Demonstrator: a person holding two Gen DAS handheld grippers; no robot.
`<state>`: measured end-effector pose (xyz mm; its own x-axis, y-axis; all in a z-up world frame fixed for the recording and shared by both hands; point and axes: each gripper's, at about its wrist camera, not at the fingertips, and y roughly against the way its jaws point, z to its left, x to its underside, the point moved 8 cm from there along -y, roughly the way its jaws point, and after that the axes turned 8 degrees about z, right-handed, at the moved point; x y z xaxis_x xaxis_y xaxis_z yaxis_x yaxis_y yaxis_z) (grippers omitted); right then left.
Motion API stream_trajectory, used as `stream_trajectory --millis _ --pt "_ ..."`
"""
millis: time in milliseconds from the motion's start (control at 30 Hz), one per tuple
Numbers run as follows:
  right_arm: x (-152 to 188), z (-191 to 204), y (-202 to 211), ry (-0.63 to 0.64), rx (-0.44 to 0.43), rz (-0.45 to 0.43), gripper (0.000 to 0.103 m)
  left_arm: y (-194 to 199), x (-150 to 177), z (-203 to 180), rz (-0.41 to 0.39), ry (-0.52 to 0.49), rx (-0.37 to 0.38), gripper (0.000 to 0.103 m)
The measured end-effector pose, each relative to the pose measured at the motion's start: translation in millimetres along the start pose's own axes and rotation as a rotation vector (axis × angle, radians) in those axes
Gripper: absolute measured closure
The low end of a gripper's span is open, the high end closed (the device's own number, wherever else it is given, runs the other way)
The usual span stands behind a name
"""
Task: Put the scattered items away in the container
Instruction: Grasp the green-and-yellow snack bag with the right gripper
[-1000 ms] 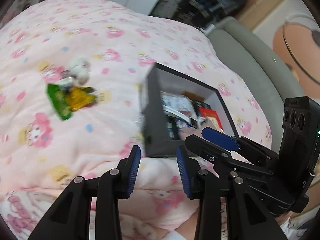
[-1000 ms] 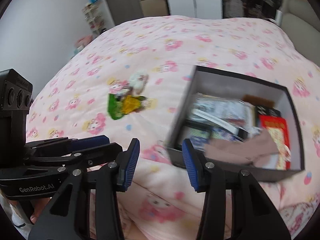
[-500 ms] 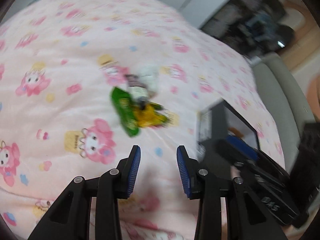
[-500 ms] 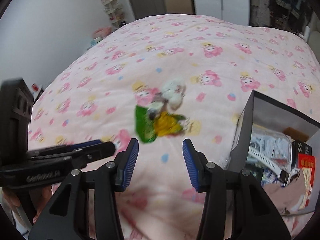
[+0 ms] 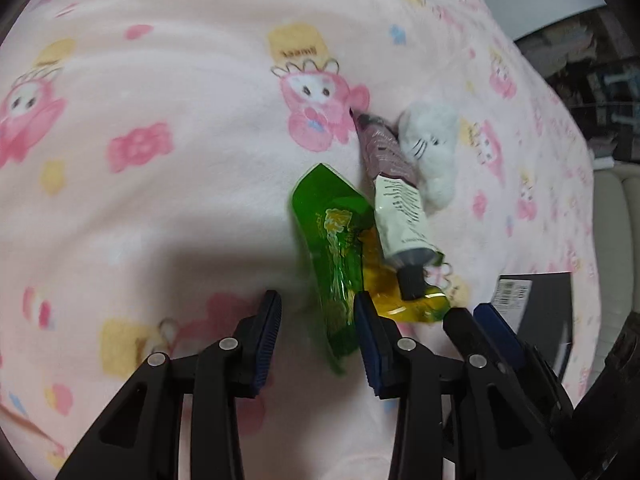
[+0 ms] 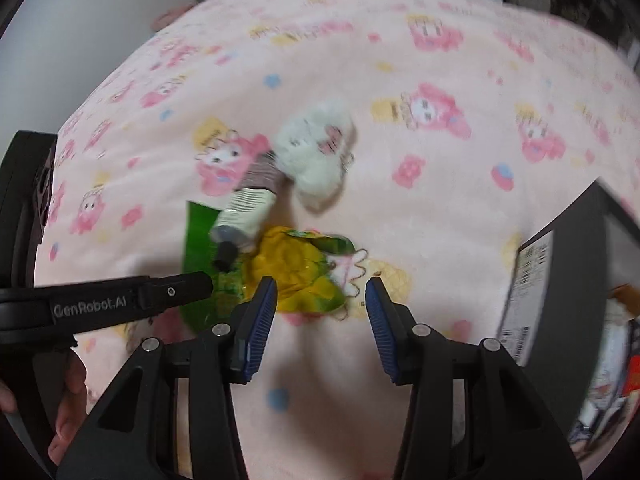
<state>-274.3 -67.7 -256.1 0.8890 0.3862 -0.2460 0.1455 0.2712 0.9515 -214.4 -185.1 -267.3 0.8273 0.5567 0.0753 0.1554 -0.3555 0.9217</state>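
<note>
Pink blanket (image 5: 200,80) with cartoon prints covers the bed; on it we find a small heap of loose items; a green wrapper (image 5: 332,240) lies lowest, a yellow wrapper (image 6: 292,268) overlaps its side, a pale tube (image 5: 400,208) with a black cap rests across both, and a white plush toy (image 6: 316,156) sits touching the tube's far end.

We hold the left gripper (image 5: 316,336) low over the heap, jaws apart, nothing pressed between them; the near end of the green wrapper shows in the gap between its fingers; whether a pad touches it we cannot tell.

Right gripper (image 6: 320,320) hangs just beside it, jaws apart and empty; the yellow wrapper lies just beyond its fingertips.

The container, a dark box (image 6: 560,280), stands on the blanket to the right of the heap, near but not touching it; papers and a red packet show inside, blurred.
</note>
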Motion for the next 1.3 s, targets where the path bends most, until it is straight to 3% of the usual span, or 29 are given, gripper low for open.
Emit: stream_trajectory --millis 200,233,267,300,333,367,433,667,867,1000,1133,1300 --pt "-5.9 -4.5 -19.3 -0.022 -0.058 0.014 0.055 -13.3 4.6 4.8 -0.001 -0.017 -0.032 0.07" --pt "-7.6 -4.8 -22.1 -0.025 -0.074 0.007 0.055 -12.3 5.1 5.1 -0.007 -0.019 -0.028 0.072" --pt "-8.6 -4.4 -24.0 -0.03 -0.095 0.004 0.056 -11.4 5.9 6.1 -0.014 -0.019 -0.025 0.08" --pt "-9.0 -4.2 -25.4 -0.038 -0.124 0.004 0.06 -10.9 7.3 7.4 -0.019 -0.021 -0.025 0.084" --pt "-8.3 -2.7 -27.0 -0.046 -0.158 0.009 0.075 -10.8 9.6 7.1 -0.018 -0.026 -0.012 0.087" --pt "-6.9 -2.3 -28.4 -0.054 -0.168 0.013 0.084 -10.2 12.2 6.1 -0.017 -0.034 -0.003 0.094" --pt "-3.9 -0.8 -26.9 -0.028 -0.126 0.0 0.091 -7.5 19.6 2.4 -0.02 -0.065 -0.005 0.097" --pt "14.1 15.2 6.4 0.042 -0.136 -0.037 0.094 5.9 54.5 -8.1 -0.039 -0.185 -0.055 0.098" --pt "59.4 13.1 32.3 0.059 -0.11 -0.033 0.094 15.7 89.4 -5.3 0.005 -0.298 -0.022 0.098" --pt "101.1 5.4 48.6 0.063 -0.092 -0.033 0.094 32.9 111.0 -8.5 0.003 -0.371 0.047 0.097" --pt "123.3 2.0 66.6 0.056 -0.1 -0.036 0.093 34.1 97.3 0.7 -0.019 -0.303 0.077 0.097" --pt "105.4 -3.8 80.7 0.028 -0.053 -0.093 0.085 26.8 70.5 0.9 -0.047 -0.205 0.096 0.097"
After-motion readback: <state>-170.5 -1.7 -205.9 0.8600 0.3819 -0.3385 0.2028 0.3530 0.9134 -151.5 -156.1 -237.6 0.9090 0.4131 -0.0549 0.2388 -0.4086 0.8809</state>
